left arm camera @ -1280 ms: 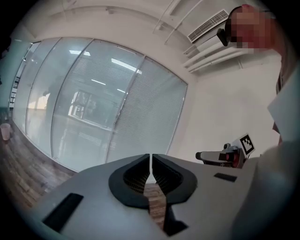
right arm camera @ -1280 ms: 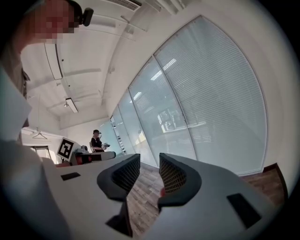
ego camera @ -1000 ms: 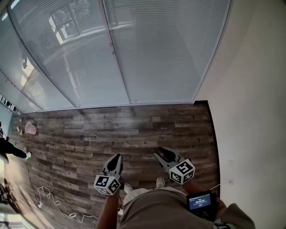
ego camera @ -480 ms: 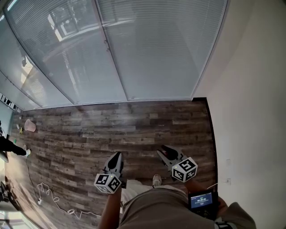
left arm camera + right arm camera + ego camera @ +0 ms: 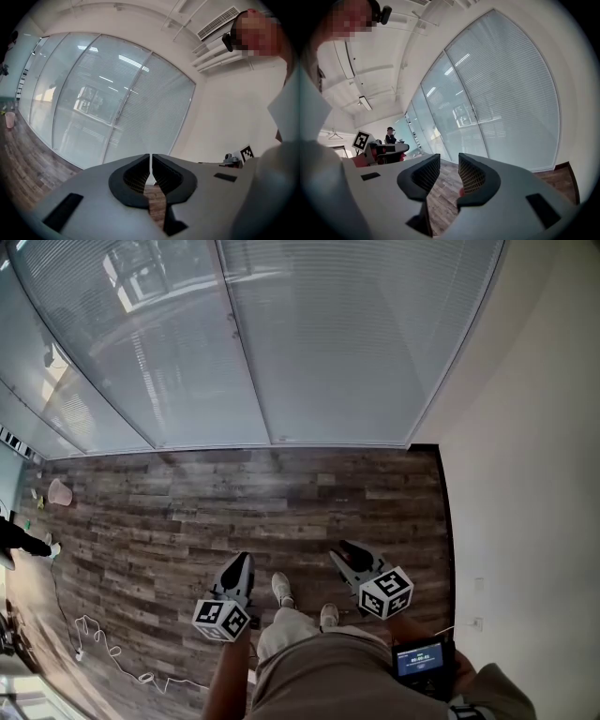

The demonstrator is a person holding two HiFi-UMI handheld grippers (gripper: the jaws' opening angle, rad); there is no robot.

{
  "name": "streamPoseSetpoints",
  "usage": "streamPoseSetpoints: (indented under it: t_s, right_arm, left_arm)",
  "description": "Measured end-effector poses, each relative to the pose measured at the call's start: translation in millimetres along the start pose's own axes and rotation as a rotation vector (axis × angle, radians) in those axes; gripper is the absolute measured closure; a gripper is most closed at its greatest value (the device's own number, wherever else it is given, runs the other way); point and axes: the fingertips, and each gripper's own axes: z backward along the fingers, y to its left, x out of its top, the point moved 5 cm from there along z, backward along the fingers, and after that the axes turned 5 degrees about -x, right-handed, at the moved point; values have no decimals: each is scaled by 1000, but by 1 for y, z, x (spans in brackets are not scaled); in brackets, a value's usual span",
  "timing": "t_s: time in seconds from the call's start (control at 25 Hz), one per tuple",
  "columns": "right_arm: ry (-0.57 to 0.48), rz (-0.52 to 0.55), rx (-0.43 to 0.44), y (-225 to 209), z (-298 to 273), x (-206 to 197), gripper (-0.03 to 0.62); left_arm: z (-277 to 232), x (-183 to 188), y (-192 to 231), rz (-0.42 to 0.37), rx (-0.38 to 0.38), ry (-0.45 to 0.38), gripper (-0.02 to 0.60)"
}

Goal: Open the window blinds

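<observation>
- Left gripper [image 5: 242,561] – jaws together, nothing btwn them; held low over the wood floor [image 5: 234,512], pointing twd the windows.
- Right gripper [image 5: 345,547] – jaws apart, gap empty, only floor seen thru it.
- Window blinds [image 5: 356,343] – slats shut across the tall panels ahead, well apart from both grippers; rightmost panel meets the white wall [image 5: 534,474].
- Pink cup [image 5: 60,491] & white cable [image 5: 103,652] lie on the floor at far left.

Blinds [image 5: 356,343] look matt, finely ribbed, behind glossy glass [image 5: 159,352]; floor [image 5: 234,512] is rough-grained wood plank.
</observation>
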Motion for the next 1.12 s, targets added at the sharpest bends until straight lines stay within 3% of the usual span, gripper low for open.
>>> streamPoseSetpoints:
  t_s: [0.56, 1.12]
  right_arm:
    - [16, 19, -46, 22, -140, 47, 477]
    - [-18, 6, -95, 37, -232, 52, 477]
  left_arm:
    - [-51, 73, 128, -13, -58, 15, 549]
    - [-79, 92, 216, -33, -108, 66, 549]
